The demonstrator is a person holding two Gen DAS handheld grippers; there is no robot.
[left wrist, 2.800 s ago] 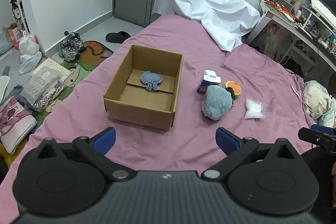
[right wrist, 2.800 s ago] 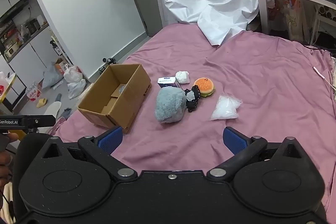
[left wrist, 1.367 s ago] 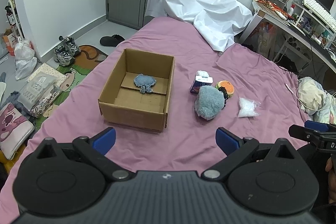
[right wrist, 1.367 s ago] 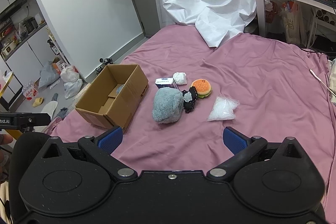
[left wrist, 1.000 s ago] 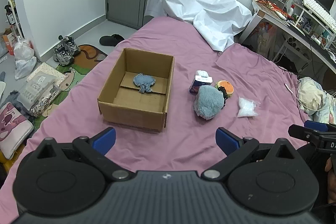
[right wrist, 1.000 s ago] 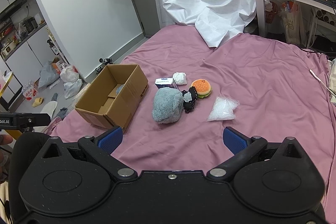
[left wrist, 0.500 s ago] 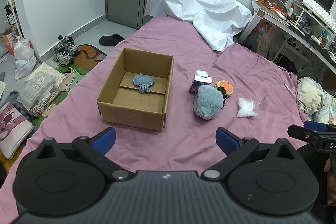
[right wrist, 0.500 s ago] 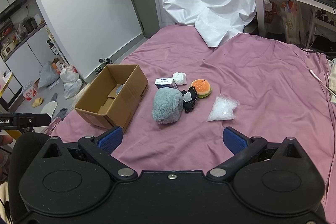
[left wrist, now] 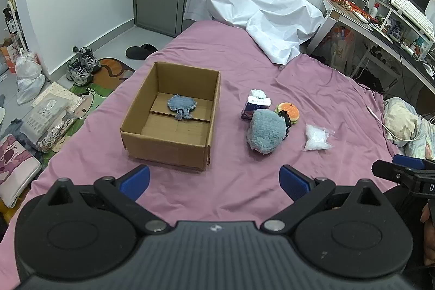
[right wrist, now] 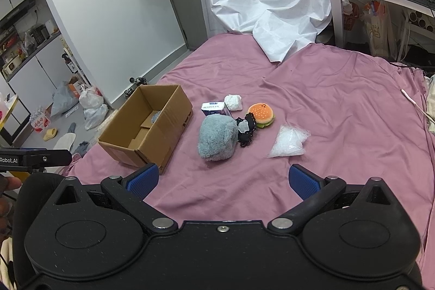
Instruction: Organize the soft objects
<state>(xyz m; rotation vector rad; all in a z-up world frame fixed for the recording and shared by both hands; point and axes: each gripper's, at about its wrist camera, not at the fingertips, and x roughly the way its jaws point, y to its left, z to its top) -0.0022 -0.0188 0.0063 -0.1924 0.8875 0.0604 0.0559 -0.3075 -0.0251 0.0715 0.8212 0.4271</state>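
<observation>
Soft objects are mostly bunched on the pink bed [left wrist: 244,59], just right of one open cardboard box [left wrist: 170,146]: one fluffy grey-blue plush [right wrist: 217,139], one burger plush [right wrist: 261,112], one black frilly piece [right wrist: 246,131], one tissue pack [right wrist: 213,108], one white wad [right wrist: 233,102], plus one clear bag of white stuff [right wrist: 289,142] a bit apart. One blue knitted piece [left wrist: 180,105] sits inside the box. Left gripper [left wrist: 214,181] and right gripper [right wrist: 223,180] both hang over the near bed, spread wide, holding nothing.
</observation>
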